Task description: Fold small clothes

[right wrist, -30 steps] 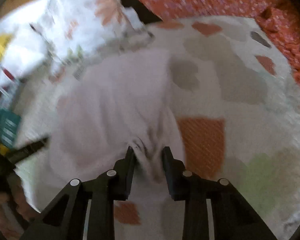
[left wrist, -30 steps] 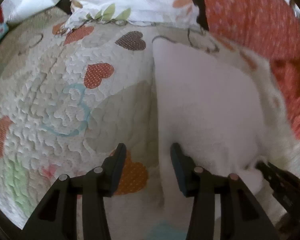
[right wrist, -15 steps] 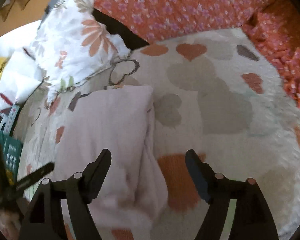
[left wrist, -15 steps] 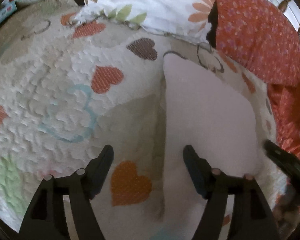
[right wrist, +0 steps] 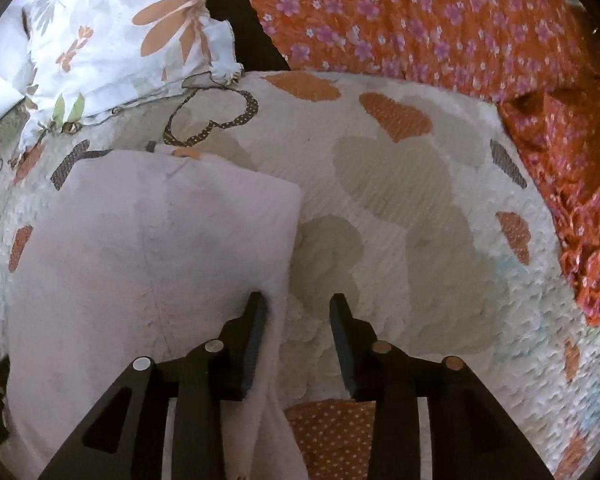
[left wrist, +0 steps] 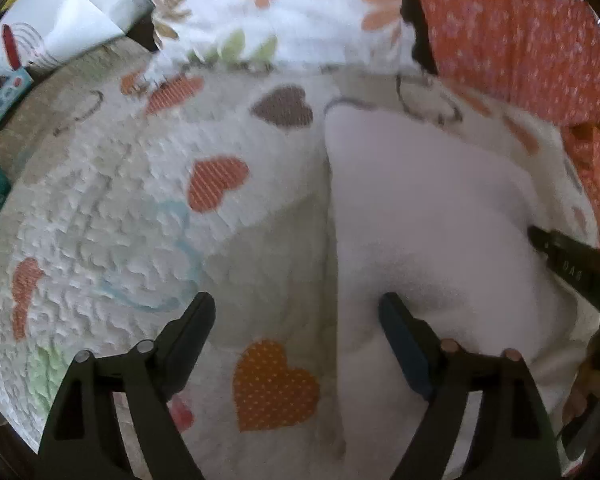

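White quilted bedspread (left wrist: 100, 208) with heart patches carries a folded pale pink cloth (left wrist: 428, 216); the left tongs (left wrist: 296, 320) are opening, straddling the cloth's left edge without pressing it. No writing is legible.

Right wrist view: the right tongs (right wrist: 298, 312) are closing over the cloth's (right wrist: 160, 240) right edge, which lies between them, unpinched. Behind lie a floral white pillow (right wrist: 112, 36) and orange flowered fabric (right wrist: 420, 20).

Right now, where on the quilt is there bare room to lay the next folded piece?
Bare quilt lies right of the pale folded garment, reaching the orange floral fabric. Another bare stretch sits on the garment's other side, around the striped orange heart. Crowded at the far edge, where the white floral pillow overlaps the quilt.
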